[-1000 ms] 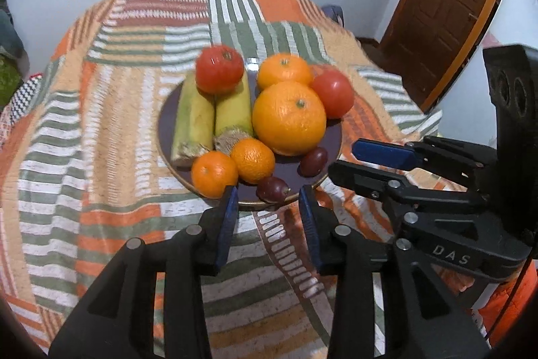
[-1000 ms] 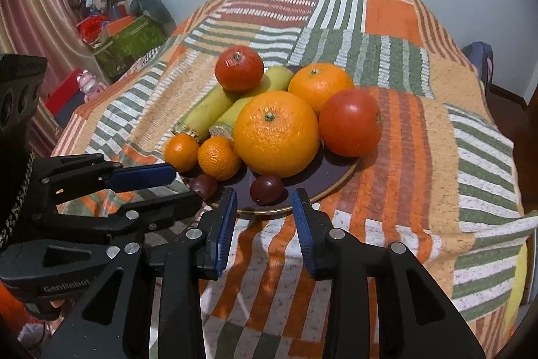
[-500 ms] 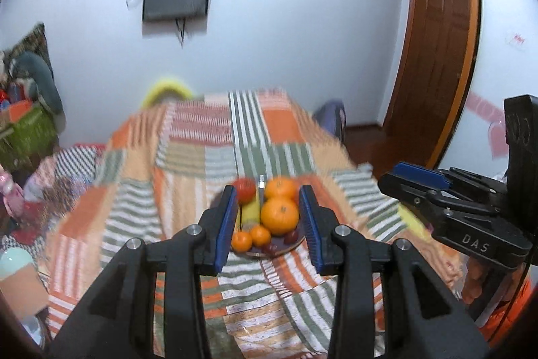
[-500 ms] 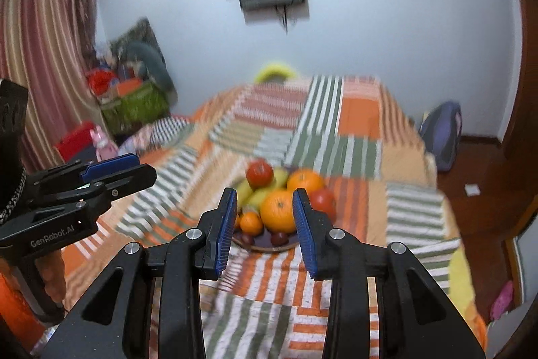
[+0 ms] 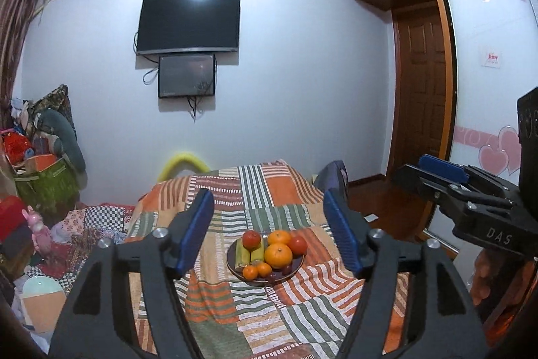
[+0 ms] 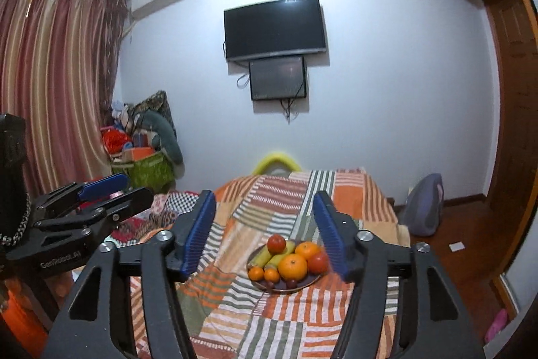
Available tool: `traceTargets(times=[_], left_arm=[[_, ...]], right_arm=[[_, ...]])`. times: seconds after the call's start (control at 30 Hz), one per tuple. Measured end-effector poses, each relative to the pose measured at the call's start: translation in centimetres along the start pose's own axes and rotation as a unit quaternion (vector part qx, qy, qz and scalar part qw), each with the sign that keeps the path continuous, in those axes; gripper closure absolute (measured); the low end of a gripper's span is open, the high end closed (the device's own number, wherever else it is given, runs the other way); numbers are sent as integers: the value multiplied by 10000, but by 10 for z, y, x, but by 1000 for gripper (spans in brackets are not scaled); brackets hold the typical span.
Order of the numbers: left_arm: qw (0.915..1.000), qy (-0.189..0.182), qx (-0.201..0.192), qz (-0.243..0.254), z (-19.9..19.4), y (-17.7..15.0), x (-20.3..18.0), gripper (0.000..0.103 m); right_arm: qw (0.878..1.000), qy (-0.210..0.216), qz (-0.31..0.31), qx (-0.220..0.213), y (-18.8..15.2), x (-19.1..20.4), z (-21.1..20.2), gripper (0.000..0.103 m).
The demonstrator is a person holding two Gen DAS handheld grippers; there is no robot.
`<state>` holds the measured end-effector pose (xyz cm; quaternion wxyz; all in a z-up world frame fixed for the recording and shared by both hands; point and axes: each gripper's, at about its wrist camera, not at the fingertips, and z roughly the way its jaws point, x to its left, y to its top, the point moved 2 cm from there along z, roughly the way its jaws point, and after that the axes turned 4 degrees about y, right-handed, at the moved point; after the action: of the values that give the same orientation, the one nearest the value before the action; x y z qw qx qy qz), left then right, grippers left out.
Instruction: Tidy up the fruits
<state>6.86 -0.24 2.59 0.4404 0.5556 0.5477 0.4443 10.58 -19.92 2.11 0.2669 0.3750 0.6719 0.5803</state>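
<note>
Nearest, left gripper [image 5: 269, 229] and right gripper [image 6: 265, 229] both held above the near end of the bed [image 5: 235, 318], jaws just opened wide, nothing between the blue pads; "DAS" legible on the right one seen from the left camera, "GenRobot.AI" on the left one seen from the right camera. Farther in, around the middle of the striped patchwork cover, a dark plate [image 5: 296, 270] piled with oranges [image 5: 278, 255], tomatoes [image 5: 252, 239], small plums and green-yellow pieces. Beyond, on the white wall, a black television [image 5: 190, 24] above a smaller screen [image 5: 187, 75], no writing readable there.

Left gripper [image 5: 269, 231] just opening (nothing between); right gripper [image 6: 265, 229] likewise.
</note>
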Motion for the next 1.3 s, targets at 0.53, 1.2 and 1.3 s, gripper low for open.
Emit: traceTargets(times=[0.53, 1.2, 1.3], left_arm=[[9999, 112, -94, -64, -16, -7, -2, 5], [9998, 164, -19, -143, -12, -10, -3, 0], [9997, 165, -7, -178, -11, -9, -2, 0]], right_arm=[[9979, -553, -182, -284, -11, 9, -17, 0], [9982, -531, -1, -261, -14, 3, -23, 0], [9982, -531, 2, -269, -12, 3, -24, 0]])
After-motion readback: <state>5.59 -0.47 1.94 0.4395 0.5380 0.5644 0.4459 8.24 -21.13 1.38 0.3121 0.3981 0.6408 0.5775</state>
